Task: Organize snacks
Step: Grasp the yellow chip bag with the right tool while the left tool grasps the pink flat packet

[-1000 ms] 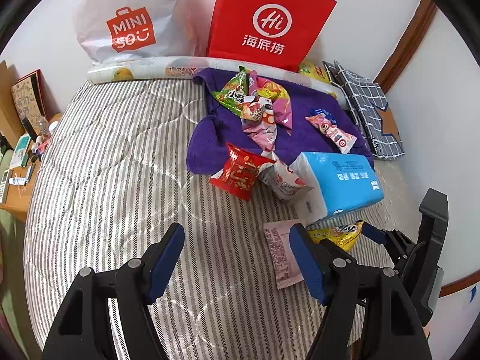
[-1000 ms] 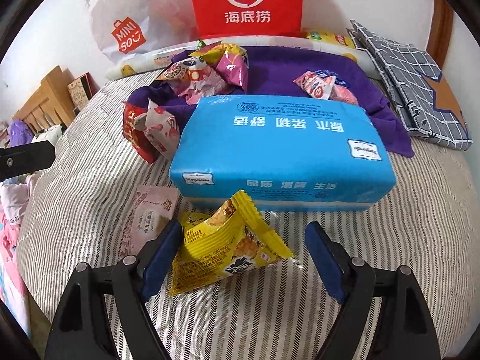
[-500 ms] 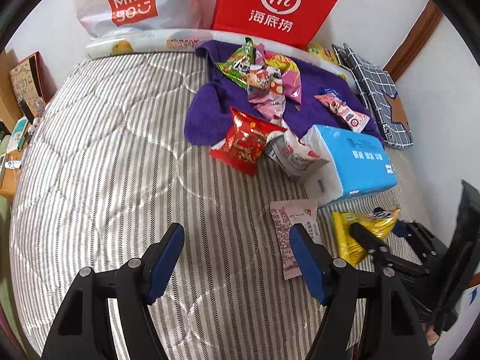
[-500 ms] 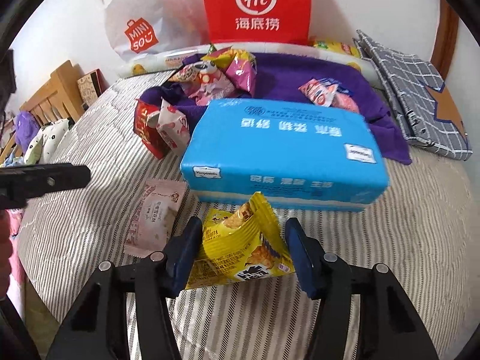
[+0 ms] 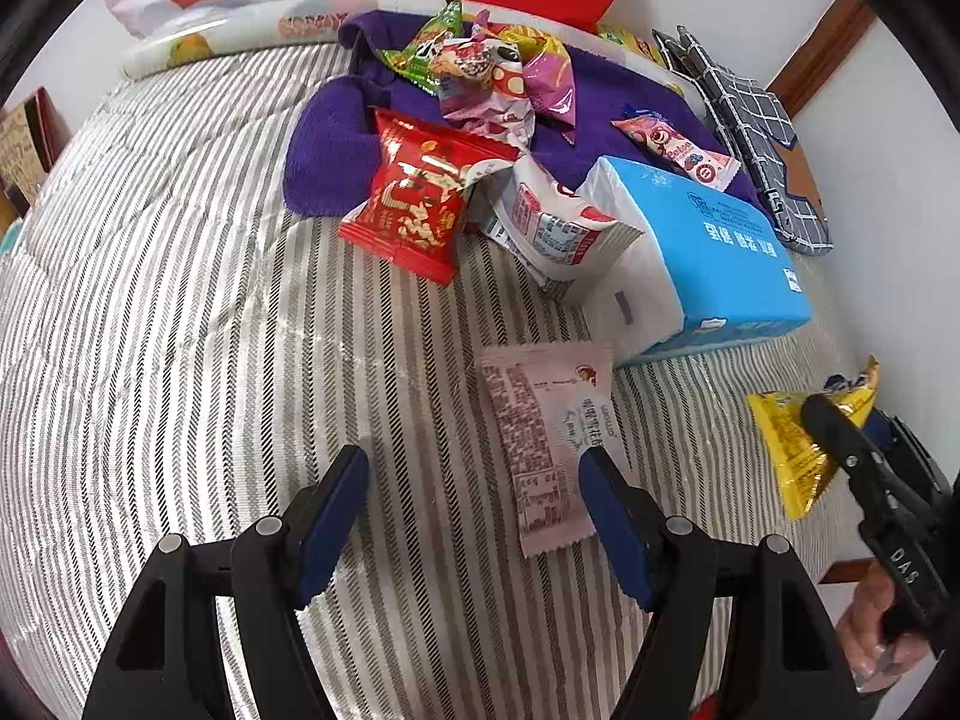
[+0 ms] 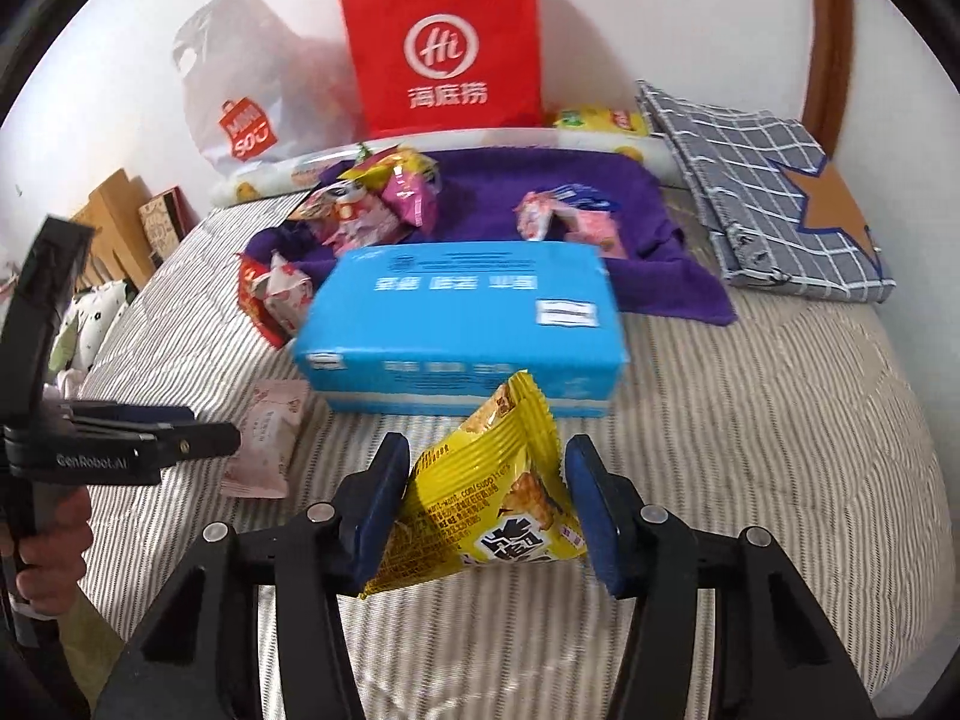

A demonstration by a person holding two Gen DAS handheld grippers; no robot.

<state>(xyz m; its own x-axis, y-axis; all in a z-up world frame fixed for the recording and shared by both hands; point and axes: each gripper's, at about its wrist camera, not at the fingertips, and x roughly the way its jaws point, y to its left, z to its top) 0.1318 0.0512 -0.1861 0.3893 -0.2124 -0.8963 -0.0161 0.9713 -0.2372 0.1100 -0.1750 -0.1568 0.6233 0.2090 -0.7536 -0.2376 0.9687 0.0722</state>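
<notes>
My right gripper (image 6: 483, 480) is shut on a yellow snack packet (image 6: 486, 498) and holds it above the striped bed; it also shows in the left wrist view (image 5: 792, 438). My left gripper (image 5: 474, 480) is open and empty, low over the bed, with a flat pink packet (image 5: 546, 432) just inside its right finger. A red snack bag (image 5: 420, 198) and a white and red bag (image 5: 552, 222) lie beside a blue tissue pack (image 5: 720, 246). Several more snacks (image 5: 492, 60) lie on a purple towel (image 5: 324, 144).
A red paper bag (image 6: 444, 48) and a white plastic bag (image 6: 252, 96) stand against the wall behind the bed. A grey checked cloth (image 6: 762, 192) lies at the right. A bedside table with small items (image 6: 126, 222) stands left of the bed.
My right gripper has closed on the yellow packet and lifted it off the bed. My left gripper has moved forward and down toward the pink packet.
</notes>
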